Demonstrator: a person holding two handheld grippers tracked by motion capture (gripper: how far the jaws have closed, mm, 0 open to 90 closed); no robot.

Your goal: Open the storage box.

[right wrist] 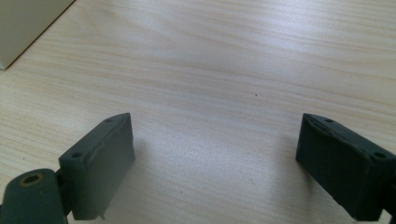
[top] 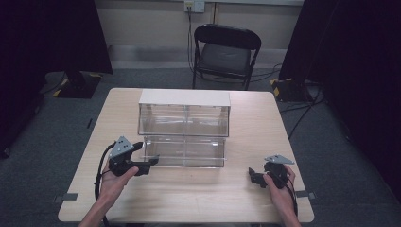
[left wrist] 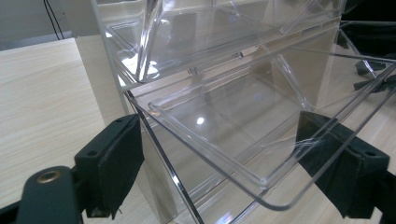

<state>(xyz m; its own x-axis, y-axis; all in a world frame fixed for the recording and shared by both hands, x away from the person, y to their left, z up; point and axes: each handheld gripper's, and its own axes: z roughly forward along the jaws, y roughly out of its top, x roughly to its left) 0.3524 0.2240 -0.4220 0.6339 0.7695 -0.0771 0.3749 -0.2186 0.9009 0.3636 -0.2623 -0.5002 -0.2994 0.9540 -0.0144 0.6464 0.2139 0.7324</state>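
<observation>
**Pulling the lower clear drawer – left gripper at its corner, right one idle**

Looking down from the high view, a clear two-tier drawer cabinet [top: 184,120] with a white top stands mid-table [top: 198,198]. Its lower drawer [top: 185,152] sits drawn out toward the person, so the step in hand reads as working that drawer – opening or closing, the pictures alone do not settle which. The left gripper [top: 150,161] is at the drawer's front left corner, jaw tips against the clear plastic. The right gripper [top: 254,176] lies well apart from the cabinet, low over bare wood near the table's right edge.

From the left gripper view, the drawer's rounded front corner [left wrist: 275,196] juts between the two black jaws, which stand apart on either side of it. The right-hand pad [left wrist: 336,158] shows behind the clear wall and seems to touch it; the left-hand pad [left wrist: 112,158] lies just beside the cabinet's side wall. Whether they press on the plastic cannot be told for sure – it looks like a loose bracket, not a clamp. The next move calls for a firm hold on the front lip, then a straight, level slide along the runners.

From the right gripper view, the jaws are spread wide with nothing between them, only pale tabletop [right wrist: 224,70].
</observation>
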